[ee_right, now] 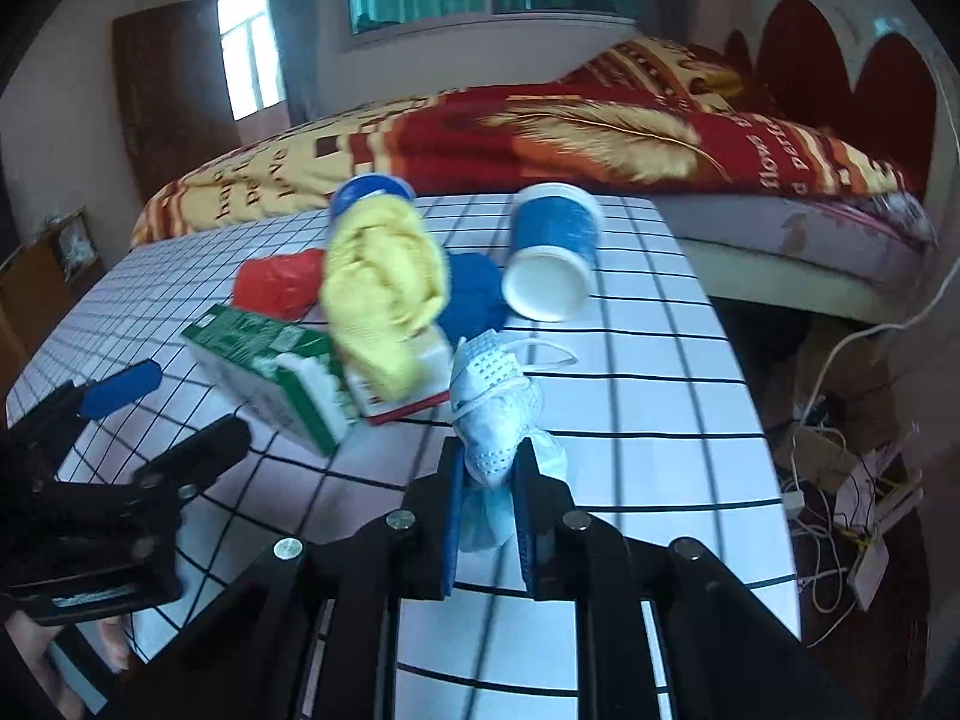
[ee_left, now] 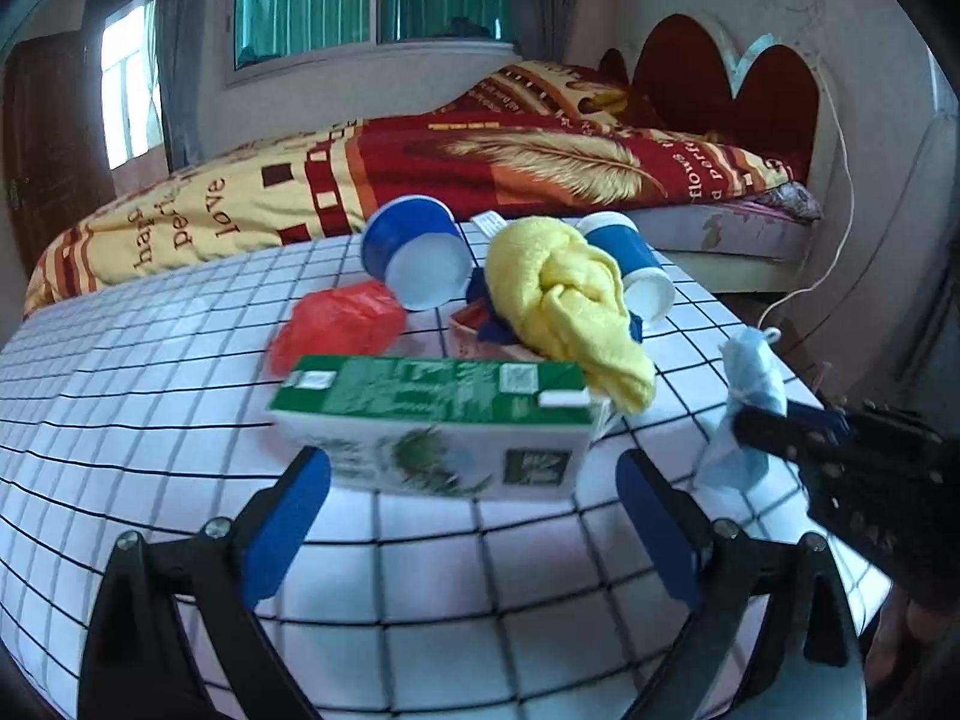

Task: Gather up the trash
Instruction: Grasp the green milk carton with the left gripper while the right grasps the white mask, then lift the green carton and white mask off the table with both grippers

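On the white grid tablecloth lies a green-and-white carton on its side. My left gripper is open, its blue pads on either side of the carton's near face and clear of it. Behind the carton are a red plastic bag, a yellow cloth and two tipped blue paper cups. My right gripper is shut on a crumpled pale blue face mask near the table's right edge. The mask also shows at the right of the left wrist view.
A blue cloth and a small red-and-white box lie under the yellow cloth. A bed with a red and yellow blanket stands behind the table. Cables and plugs lie on the floor to the right.
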A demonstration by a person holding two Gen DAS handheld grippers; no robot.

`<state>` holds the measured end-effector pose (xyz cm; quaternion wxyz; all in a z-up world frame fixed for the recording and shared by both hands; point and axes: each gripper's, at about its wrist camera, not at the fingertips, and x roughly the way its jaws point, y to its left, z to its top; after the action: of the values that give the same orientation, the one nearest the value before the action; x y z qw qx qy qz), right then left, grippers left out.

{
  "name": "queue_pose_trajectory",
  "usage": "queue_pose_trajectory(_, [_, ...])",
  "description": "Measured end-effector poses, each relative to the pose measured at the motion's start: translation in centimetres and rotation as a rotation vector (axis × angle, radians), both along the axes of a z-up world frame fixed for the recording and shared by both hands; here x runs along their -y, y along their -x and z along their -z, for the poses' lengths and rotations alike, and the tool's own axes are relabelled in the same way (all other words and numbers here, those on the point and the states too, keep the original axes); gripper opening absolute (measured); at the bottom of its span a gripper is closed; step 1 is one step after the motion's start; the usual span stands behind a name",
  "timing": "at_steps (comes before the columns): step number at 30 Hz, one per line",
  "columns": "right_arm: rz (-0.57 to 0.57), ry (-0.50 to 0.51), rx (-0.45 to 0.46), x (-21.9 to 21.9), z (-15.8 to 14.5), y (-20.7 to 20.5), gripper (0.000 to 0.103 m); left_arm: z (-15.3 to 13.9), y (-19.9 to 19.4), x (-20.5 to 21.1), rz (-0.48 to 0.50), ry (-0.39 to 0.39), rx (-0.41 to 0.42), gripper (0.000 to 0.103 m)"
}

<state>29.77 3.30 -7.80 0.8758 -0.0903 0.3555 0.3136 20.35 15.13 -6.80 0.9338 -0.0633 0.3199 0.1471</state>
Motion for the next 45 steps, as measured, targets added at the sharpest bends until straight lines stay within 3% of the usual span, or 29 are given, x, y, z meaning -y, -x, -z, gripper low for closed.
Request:
queue_pose_trajectory(6, [-0.018, 0.0, -0.01, 0.0, 0.3, -0.4, 0.017, 1.0, -0.8, -2.5, -0.12, 0.019, -0.042, 0.094])
queue_pose_trajectory(10, [-0.025, -0.023, -0.015, 0.0, 0.5, -0.4, 0.016, 1.2, 3.7, -9.6, -0.301, 0.07, -0.029, 0.088])
queue_pose_trajectory(12, [-0.022, -0.038, -0.011, -0.2, 0.4, -0.3, 0.016, 1.1, 5.3, -11.4, -0.332, 0.104, -0.019, 0.088])
queue_pose_trajectory(16, [-0.01, -0.04, -0.017, -0.9, 0.5, -0.4, 0.016, 0.7, 4.2, -10.1, -0.278, 0.04, -0.016, 0.088])
queue_pose_trajectory(21, [0.006, -0.006, -0.025, -1.5, 0.9, -1.2, 0.016, 1.4, 1.7, -10.9, -0.293, 0.035, -0.068, 0.087])
queue_pose_trajectory(24, [0.009, 0.008, -0.024, -1.8, 0.7, -1.7, 0.016, 1.8, 1.2, -13.2, -0.309, 0.089, -0.088, 0.076])
queue_pose_trajectory(26, [0.007, 0.011, -0.027, -1.8, 0.6, -1.9, 0.016, 2.0, 1.2, -14.0, -0.298, 0.111, -0.099, 0.058])
queue_pose_trajectory(27, [0.006, 0.012, -0.027, -1.8, 0.5, -1.9, 0.016, 2.2, 1.5, -14.6, -0.272, 0.149, -0.1, 0.041])
queue_pose_trajectory(28, [0.006, 0.012, -0.024, -1.8, 0.4, -1.8, 0.016, 2.2, 1.8, -14.6, -0.257, 0.156, -0.094, 0.039])
queue_pose_trajectory(35, [0.009, 0.0, 0.002, -1.0, -0.7, -0.5, 0.014, 1.2, 5.1, -11.1, -0.12, 0.074, -0.043, 0.038])
queue_pose_trajectory(45, [0.043, -0.041, 0.045, 2.3, -3.2, 2.8, 0.014, -1.3, 8.1, -7.2, -0.044, 0.058, 0.014, 0.038])
